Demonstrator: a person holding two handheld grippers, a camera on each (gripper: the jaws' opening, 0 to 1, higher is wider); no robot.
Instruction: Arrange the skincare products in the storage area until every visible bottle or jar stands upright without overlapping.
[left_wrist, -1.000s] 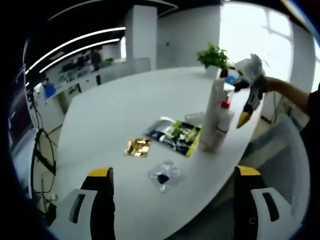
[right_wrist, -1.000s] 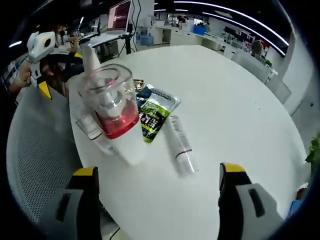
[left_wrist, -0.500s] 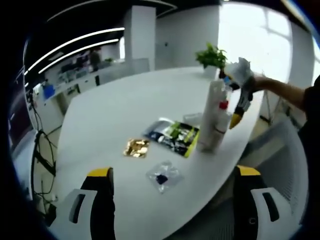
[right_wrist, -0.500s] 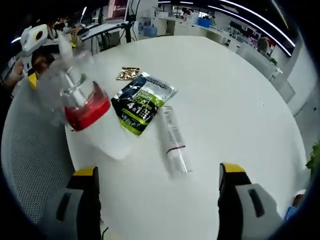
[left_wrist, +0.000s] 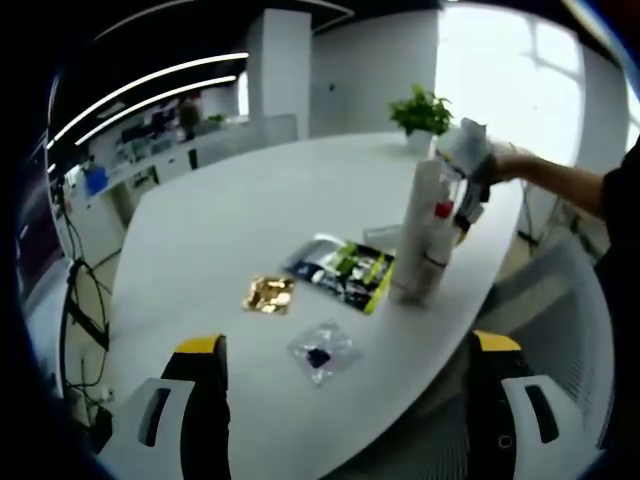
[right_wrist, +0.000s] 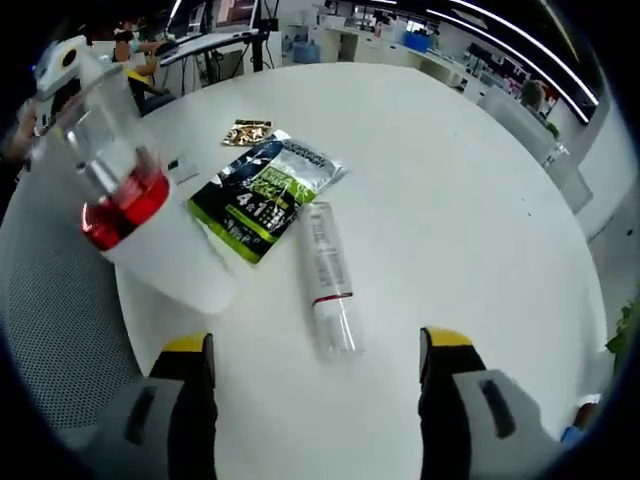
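Table (left_wrist: 250, 210), white and round-edged, carries everything. One tall white bottle (left_wrist: 420, 235) stands upright near its edge, with one smaller red-capped clear bottle (right_wrist: 120, 195) just beside it; one clear tube (right_wrist: 325, 280) lies flat. One green-and-black pouch (right_wrist: 262, 195) lies next to the tube, then one gold sachet (left_wrist: 267, 294) and one small clear packet (left_wrist: 320, 352). Left gripper (left_wrist: 345, 385) hovers at the table's edge, jaws spread wide. Right gripper (right_wrist: 315, 375) hangs above the tube, jaws apart, empty.
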